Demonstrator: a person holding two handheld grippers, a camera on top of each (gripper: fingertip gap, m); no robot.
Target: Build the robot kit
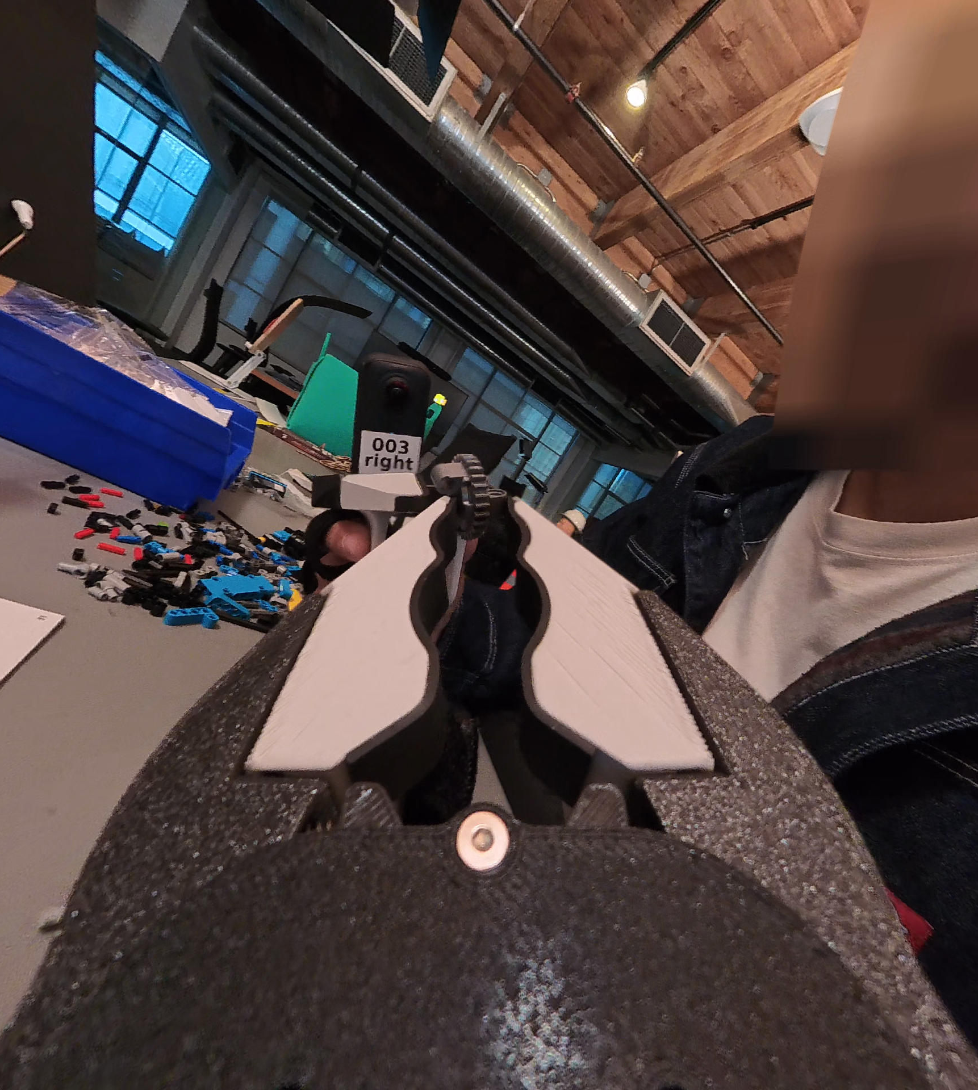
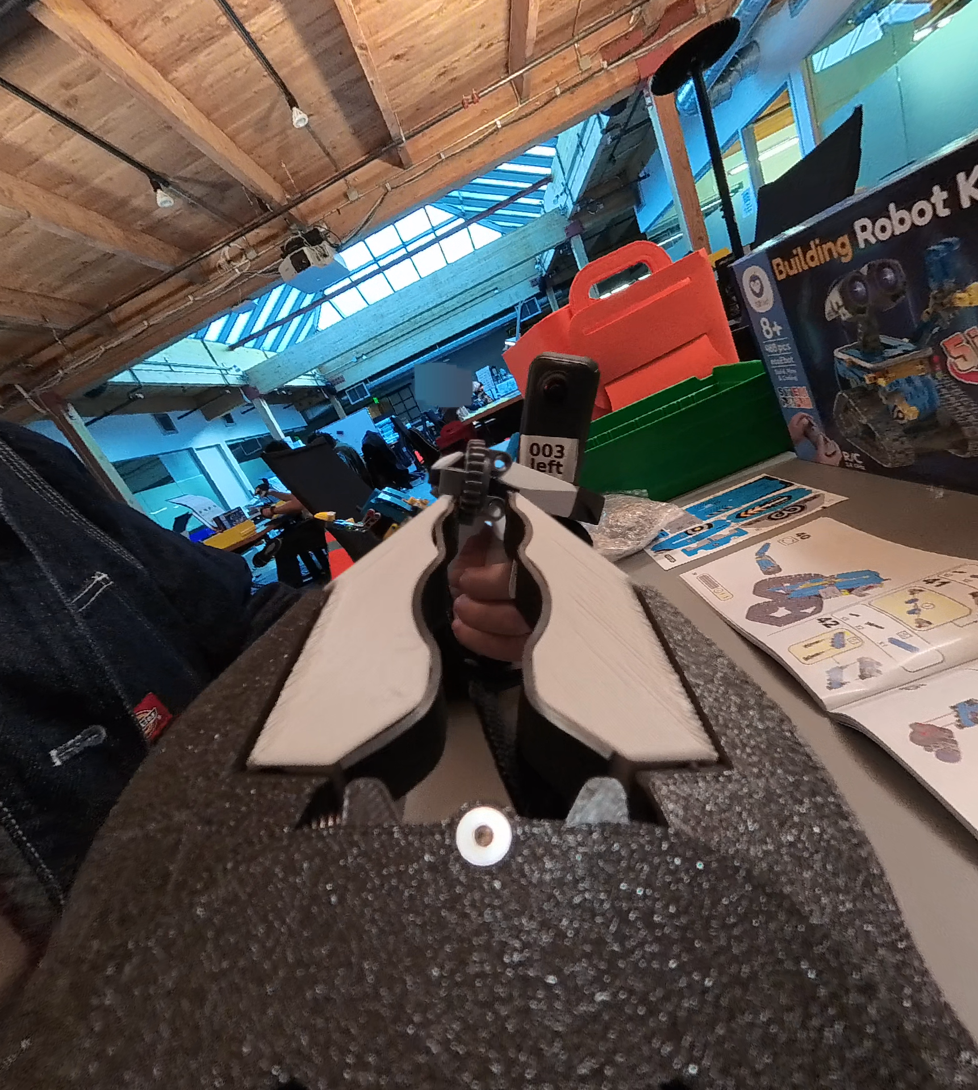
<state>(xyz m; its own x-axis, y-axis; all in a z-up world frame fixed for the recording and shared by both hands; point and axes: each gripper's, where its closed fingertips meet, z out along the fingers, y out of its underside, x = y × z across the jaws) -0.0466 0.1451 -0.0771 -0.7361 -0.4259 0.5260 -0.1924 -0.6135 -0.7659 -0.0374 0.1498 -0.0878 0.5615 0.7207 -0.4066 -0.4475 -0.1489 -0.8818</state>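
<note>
Grey gear piece sits pinched at centre frame between my left gripper and right gripper, both clamped on it. Loose bricks lie at mid left.

Left gripper: matt, ribbed white plastic fingers in a rough, speckled black body w/ a shiny metal screw. Dark toothed plastic gear at its tips. Left of the gear, glossy blue plastic bin; below the bin, small plastic bricks on smooth matt grey table. Right of the gear: dark denim jacket.
</note>
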